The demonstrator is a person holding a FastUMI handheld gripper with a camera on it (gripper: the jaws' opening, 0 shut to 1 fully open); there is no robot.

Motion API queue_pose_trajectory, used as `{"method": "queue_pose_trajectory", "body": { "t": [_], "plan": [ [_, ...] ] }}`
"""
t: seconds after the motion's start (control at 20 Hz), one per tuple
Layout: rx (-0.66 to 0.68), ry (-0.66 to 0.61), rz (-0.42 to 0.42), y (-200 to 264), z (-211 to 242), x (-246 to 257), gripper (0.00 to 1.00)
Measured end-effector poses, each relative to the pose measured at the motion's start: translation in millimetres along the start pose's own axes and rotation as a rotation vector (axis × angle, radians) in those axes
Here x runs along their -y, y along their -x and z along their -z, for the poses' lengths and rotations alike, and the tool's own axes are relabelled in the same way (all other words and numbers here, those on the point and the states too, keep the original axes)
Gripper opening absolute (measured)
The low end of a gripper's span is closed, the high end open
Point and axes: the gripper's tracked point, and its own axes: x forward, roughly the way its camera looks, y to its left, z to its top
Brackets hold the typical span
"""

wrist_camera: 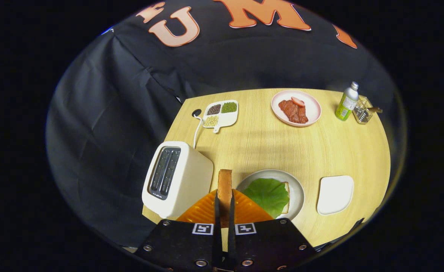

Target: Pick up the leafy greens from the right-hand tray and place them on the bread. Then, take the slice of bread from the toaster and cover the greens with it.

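My gripper point(224, 202) is shut on a slice of bread point(225, 185), held on edge between the two fingers, above the table's near side. Just right of the fingers sits a grey plate point(296, 189) with the leafy greens point(268, 194) spread over another slice of bread point(286, 200), whose crust peeks out on the right. The white toaster point(176, 179) stands to the left of the fingers, its two slots looking empty. Right of the plate lies the white tray point(335, 194), bare.
Across the wooden table point(267, 147) are a pink plate of meat point(296, 107), a white divided dish of beans point(221, 113), a green bottle point(346, 102) and a clear holder point(363, 110). The toaster's cord point(196, 130) runs back to a hole. Black cloth walls surround the table.
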Motion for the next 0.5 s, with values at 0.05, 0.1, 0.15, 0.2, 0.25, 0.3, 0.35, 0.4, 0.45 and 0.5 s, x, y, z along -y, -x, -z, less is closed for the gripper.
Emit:
{"method": "queue_pose_trajectory", "body": {
  "t": [0.05,0.1,0.15,0.2,0.25,0.3,0.35,0.4,0.45,0.5],
  "plan": [
    [-0.013,0.0,-0.001,-6,5,8,0.07],
    [-0.023,-0.004,-0.004,-12,10,14,0.07],
    [-0.034,-0.009,-0.012,-18,15,19,0.07],
    [-0.045,-0.016,-0.024,-24,19,23,0.07],
    [-0.052,-0.019,-0.032,-29,24,29,0.07],
    [-0.062,-0.022,-0.037,-34,26,35,0.07],
    [-0.069,-0.024,-0.04,-38,29,40,0.07],
    [-0.073,-0.026,-0.044,-43,32,47,0.06],
    [-0.077,-0.028,-0.047,-46,33,53,0.07],
    [-0.076,-0.029,-0.049,-48,34,59,0.07]
  ]
}}
